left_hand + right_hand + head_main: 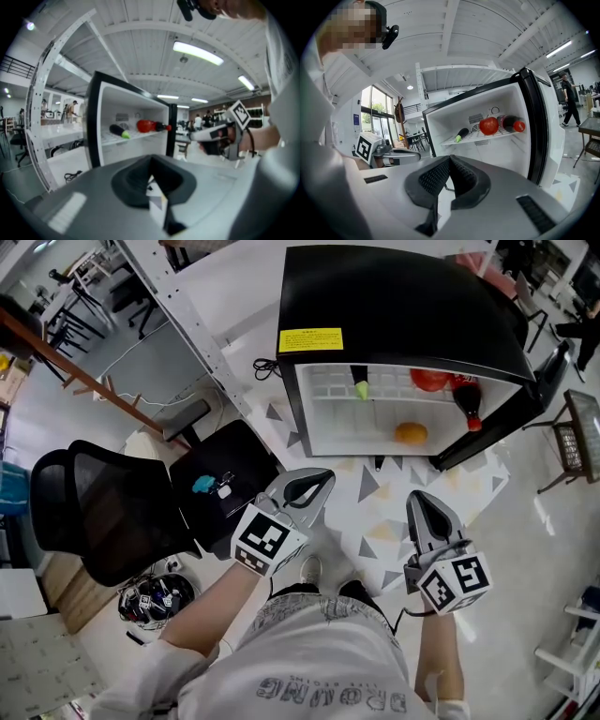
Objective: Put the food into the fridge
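Head view: fridge (403, 324) open on the floor. Eggplant (360, 385), tomato (429, 380) and bottle (467, 401) lie on its upper shelf, orange (411, 433) below. The 2 grippers, left gripper (322, 482) and right gripper (418, 500), are in front of it, apart from it.
Left gripper view: jaws closed together, nothing between.
Right gripper view: jaws closed, empty. Eggplant, tomato and bottle sit on the wire shelf ahead.

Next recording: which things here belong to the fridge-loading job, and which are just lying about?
Job: open fridge; eggplant, tomato and red-capped bottle on its upper shelf; orange on the level below.
Lying about: office chair; small teal object on the black seat; cable on the floor by the fridge.
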Action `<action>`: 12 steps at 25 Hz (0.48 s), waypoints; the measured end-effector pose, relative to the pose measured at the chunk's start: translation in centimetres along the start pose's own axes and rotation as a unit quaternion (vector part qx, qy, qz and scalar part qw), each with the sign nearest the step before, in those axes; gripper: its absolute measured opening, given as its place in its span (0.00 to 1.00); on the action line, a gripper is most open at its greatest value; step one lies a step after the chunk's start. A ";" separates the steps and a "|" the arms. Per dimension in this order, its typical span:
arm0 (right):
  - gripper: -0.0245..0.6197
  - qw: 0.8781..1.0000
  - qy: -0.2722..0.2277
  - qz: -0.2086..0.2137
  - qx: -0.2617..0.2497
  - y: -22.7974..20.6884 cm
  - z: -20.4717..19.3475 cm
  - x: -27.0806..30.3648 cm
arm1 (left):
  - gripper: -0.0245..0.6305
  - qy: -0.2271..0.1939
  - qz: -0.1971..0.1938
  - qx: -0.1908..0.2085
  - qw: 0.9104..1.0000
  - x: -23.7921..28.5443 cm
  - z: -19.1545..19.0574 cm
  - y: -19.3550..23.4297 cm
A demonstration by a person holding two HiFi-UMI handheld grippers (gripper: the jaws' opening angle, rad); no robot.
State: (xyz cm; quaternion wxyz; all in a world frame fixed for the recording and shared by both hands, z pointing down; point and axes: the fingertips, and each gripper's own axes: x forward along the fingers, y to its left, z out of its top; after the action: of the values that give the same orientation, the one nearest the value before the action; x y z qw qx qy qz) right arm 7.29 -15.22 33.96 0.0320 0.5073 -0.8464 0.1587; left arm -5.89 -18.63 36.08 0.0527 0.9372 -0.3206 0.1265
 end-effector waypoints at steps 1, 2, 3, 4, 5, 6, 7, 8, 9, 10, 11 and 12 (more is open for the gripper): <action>0.04 1.000 0.001 0.001 0.000 0.0 0.0 0.0 | 0.05 -0.001 0.000 -0.001 1.000 0.0 0.0 0.0; 0.04 1.000 0.002 0.002 0.000 0.0 -0.1 0.1 | 0.05 -0.003 0.000 -0.001 1.000 0.0 0.1 -0.1; 0.04 1.000 0.003 0.003 0.000 0.0 -0.1 0.1 | 0.05 -0.003 0.000 -0.002 1.000 0.0 0.2 -0.2; 0.04 1.000 0.003 0.005 0.000 0.0 -0.2 0.1 | 0.05 -0.004 0.000 -0.002 1.000 0.1 0.2 -0.3; 0.04 1.000 0.004 0.006 0.000 0.0 -0.2 0.1 | 0.05 -0.004 0.000 -0.003 1.000 0.2 0.2 -0.4; 0.04 1.000 0.005 0.008 -0.001 0.0 -0.3 0.1 | 0.05 -0.003 0.000 -0.003 1.000 0.3 0.2 -0.5; 0.04 1.000 0.005 0.010 -0.002 0.0 -0.2 0.1 | 0.05 -0.003 0.000 -0.003 1.000 0.3 0.2 -0.6; 0.04 1.000 0.006 0.011 -0.003 0.0 -0.2 0.1 | 0.05 -0.002 0.000 -0.003 1.000 0.4 0.1 -0.7; 0.04 1.000 0.006 0.013 -0.004 0.0 -0.2 0.1 | 0.05 -0.003 0.000 -0.004 1.000 0.4 0.2 -0.8; 0.04 1.000 0.006 0.014 -0.006 0.1 -0.2 0.0 | 0.05 -0.004 0.000 -0.004 1.000 0.4 0.3 -0.9; 0.04 1.000 0.006 0.016 -0.007 0.1 -0.1 0.0 | 0.05 -0.006 0.001 -0.005 1.000 0.4 0.4 -1.0; 0.04 1.000 0.007 0.017 -0.008 0.2 -0.1 0.0 | 0.05 -0.007 0.001 -0.005 1.000 0.5 0.6 -1.0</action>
State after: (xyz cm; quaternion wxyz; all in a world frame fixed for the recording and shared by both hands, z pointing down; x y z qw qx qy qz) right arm 7.15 -15.12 33.99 0.0393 0.4914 -0.8560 0.1556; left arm -4.82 -18.23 35.65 0.0546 0.9375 -0.3226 0.1186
